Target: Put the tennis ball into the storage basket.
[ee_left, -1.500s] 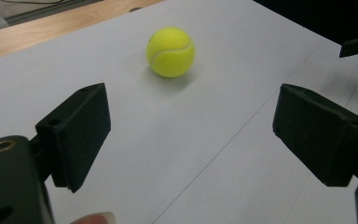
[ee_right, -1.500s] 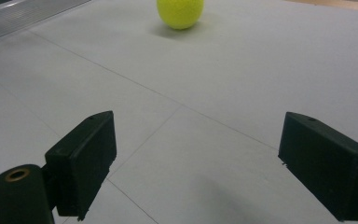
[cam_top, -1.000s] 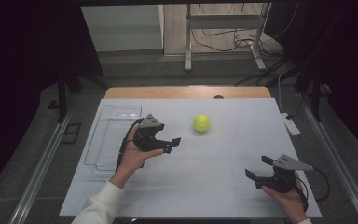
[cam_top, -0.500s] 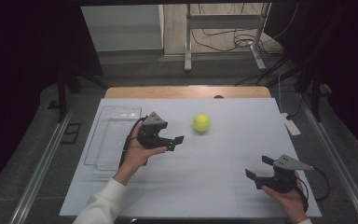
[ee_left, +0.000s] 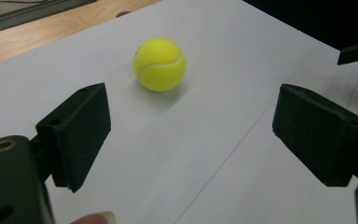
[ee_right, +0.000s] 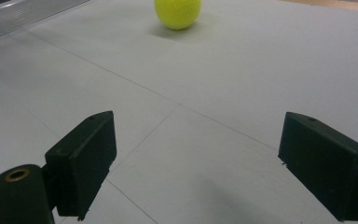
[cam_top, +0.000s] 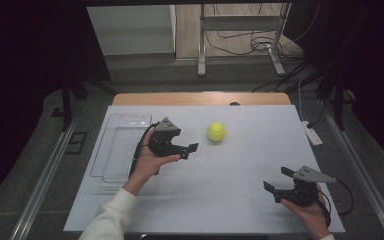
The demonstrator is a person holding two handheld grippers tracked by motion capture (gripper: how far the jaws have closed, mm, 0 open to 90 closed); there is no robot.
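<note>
Tennis ball (cam_top: 216,131) just ahead of left gripper (cam_top: 189,151), jaws spread, empty.

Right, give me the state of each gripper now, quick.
Left gripper: open, holding nothing, jaws spread short of the tennis ball.
Right gripper: open, holding nothing, over the white table.

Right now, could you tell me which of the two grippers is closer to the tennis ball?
The left gripper, beside the clear tray; its open jaws point at the tennis ball nearby. The right gripper sits far back, near the table's front edge.
</note>
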